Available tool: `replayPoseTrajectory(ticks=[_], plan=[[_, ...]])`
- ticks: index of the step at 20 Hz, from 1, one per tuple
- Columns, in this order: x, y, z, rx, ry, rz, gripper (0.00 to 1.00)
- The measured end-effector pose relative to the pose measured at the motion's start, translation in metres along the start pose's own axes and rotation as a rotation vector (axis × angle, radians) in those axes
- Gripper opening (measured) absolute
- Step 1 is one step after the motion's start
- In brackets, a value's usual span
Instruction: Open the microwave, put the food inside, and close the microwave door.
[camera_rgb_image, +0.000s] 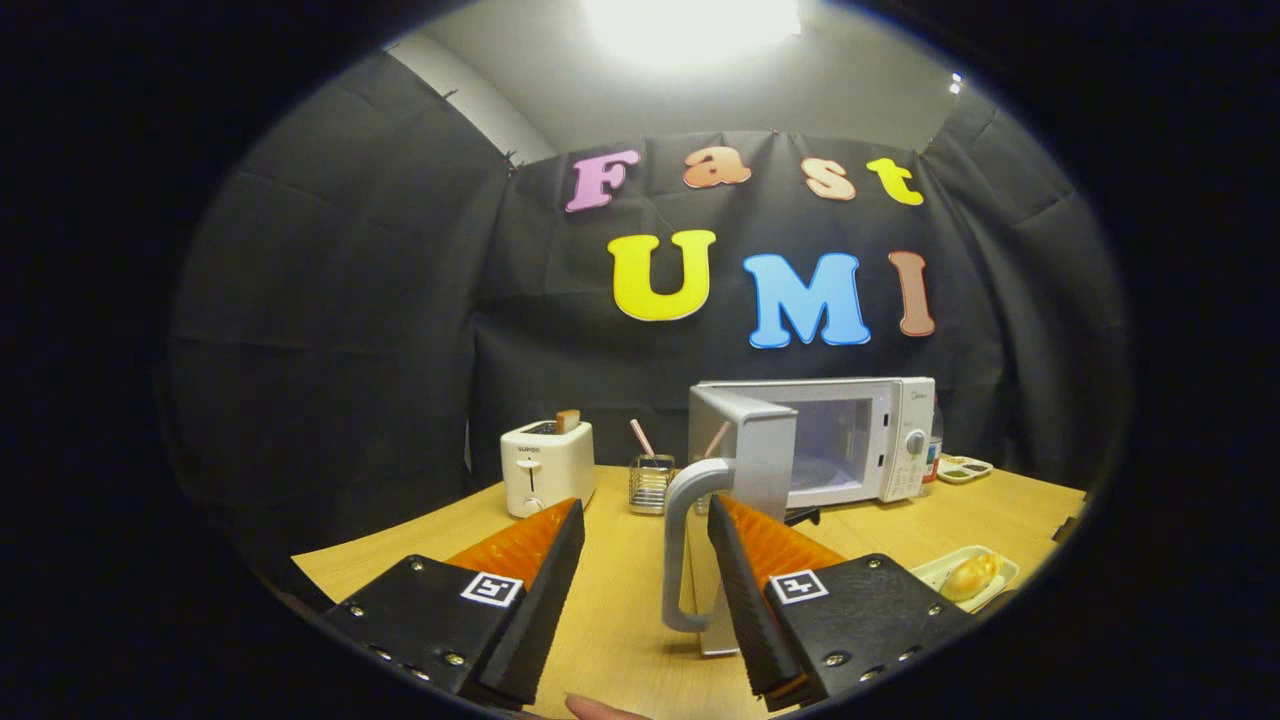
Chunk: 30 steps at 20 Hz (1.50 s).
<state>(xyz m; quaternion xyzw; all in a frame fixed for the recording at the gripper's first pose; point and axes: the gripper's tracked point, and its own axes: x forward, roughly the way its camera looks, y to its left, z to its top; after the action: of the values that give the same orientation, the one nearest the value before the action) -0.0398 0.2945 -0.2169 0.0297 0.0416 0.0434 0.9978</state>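
A white microwave (860, 440) stands on the wooden table (620, 600) beyond my fingers, its door (745, 445) swung wide open toward me. The door's grey curved handle (680, 545) hangs just ahead of my fingers, close to the right one and inside the gap. My gripper (648, 512) is open, its fingers well apart and not pressing on the handle. The food, a pale bun on a small white tray (968, 575), lies on the table to the right of my right finger.
A white toaster (546, 466) with a slice of bread in it stands left of the microwave. A wire holder with sticks (651, 480) is between them. A small dish (964, 468) sits right of the microwave. A fingertip (600, 708) shows below the fingers.
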Motion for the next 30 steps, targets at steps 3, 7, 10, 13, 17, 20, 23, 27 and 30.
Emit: replayPoseTrajectory(ticks=[3, 7, 10, 13, 17, 20, 23, 27, 30], plan=[[-0.014, -0.013, 0.001, -0.028, -0.011, 0.055, 0.87], [-0.028, -0.042, -0.008, -0.079, 0.016, 0.115, 0.88], [-0.032, -0.087, -0.018, -0.07, 0.049, 0.087, 0.97], [-0.037, -0.135, -0.029, -0.052, 0.088, 0.033, 0.97], [-0.043, -0.201, -0.039, -0.076, 0.119, -0.061, 0.97], [-0.049, -0.245, -0.057, -0.099, 0.16, -0.117, 0.97], [-0.053, -0.277, -0.085, -0.09, 0.239, -0.138, 0.97], [-0.055, -0.292, -0.117, -0.041, 0.34, -0.118, 0.97], [-0.058, -0.302, -0.139, -0.005, 0.417, -0.119, 0.97]])
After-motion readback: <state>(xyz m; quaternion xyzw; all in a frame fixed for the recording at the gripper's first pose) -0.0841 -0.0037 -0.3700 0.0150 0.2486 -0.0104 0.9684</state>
